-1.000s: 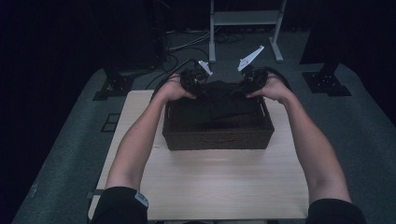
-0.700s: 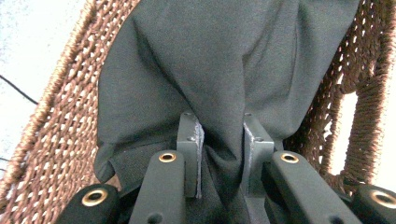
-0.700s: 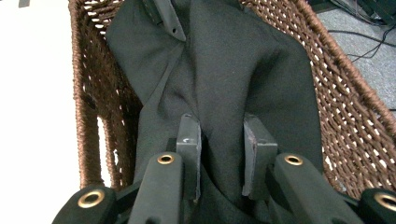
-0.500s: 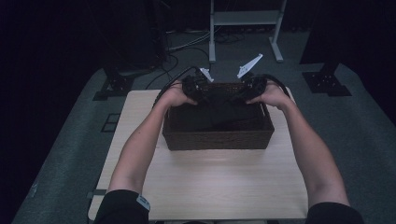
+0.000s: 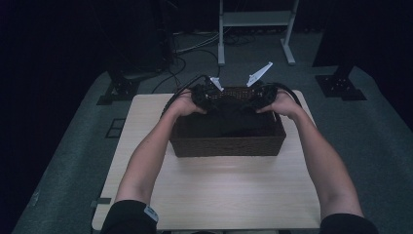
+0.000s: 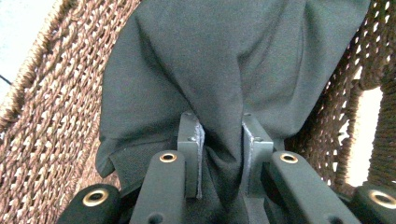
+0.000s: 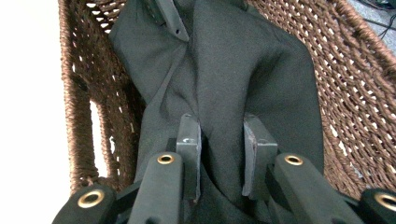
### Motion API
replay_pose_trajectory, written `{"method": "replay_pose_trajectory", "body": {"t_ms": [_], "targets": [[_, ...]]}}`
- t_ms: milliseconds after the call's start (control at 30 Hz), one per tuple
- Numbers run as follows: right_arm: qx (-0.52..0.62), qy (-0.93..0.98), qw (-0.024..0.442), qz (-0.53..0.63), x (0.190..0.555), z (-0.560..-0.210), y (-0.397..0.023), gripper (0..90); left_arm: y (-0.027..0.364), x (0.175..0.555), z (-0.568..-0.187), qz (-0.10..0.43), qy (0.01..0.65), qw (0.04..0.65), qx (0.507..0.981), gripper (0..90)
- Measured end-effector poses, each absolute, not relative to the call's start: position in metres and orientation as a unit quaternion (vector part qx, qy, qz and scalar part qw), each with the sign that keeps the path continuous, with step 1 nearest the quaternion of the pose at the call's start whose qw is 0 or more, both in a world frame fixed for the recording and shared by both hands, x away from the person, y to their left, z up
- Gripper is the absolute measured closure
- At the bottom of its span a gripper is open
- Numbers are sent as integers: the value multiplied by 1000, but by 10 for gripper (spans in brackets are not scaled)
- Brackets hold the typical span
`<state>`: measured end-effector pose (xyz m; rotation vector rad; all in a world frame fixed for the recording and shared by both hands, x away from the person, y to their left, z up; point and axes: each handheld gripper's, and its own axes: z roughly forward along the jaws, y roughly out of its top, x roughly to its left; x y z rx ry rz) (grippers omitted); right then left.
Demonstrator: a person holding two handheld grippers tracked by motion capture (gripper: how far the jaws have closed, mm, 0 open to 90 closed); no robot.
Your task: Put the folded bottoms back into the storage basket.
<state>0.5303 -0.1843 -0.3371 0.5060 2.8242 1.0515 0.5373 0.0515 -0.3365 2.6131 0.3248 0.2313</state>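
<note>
- Left gripper (image 6: 219, 154) clamped on a bunched fold of dark cloth (image 6: 224, 70), jaws drawn close with the fabric pinched between the pads.
- Right gripper (image 7: 219, 156) likewise closed on a fold of the same dark cloth, the fabric gathered between its two jaws.
- Cloth spreading out ahead of each gripper and draping down inside the woven brown basket (image 5: 226, 146), wicker walls rising on both sides of the jaws in both gripper views.
- Seen from the high view: left gripper (image 5: 204, 95) and right gripper (image 5: 258, 95) side by side over the far rim of the basket, near each other but apart, cloth hanging between and below them into the basket.
- Handle slot in the basket wall just to the right of the left gripper's jaws, and another just to the left of the right gripper's jaws.
- Basket standing on a pale wooden table (image 5: 219, 195), forearms reaching in along either side of it.
</note>
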Motion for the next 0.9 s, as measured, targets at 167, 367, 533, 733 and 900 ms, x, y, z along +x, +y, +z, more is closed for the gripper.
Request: {"method": "replay_pose_trajectory", "body": {"t_ms": [167,367,533,733,900], "targets": [[173,919,38,352,531,-345,-183,714,52,539,-340,86,119,240,960,737],[180,920,29,346,531,-353,-184,713,48,539,-348,89,114,234,962,738],[187,920,23,344,532,-356,-186,711,46,539,-351,90,110,232,962,738],[198,916,21,347,533,-361,-187,710,45,540,-355,94,111,226,963,738],[206,915,17,346,534,-367,-188,709,43,540,-359,93,110,225,964,738]]}}
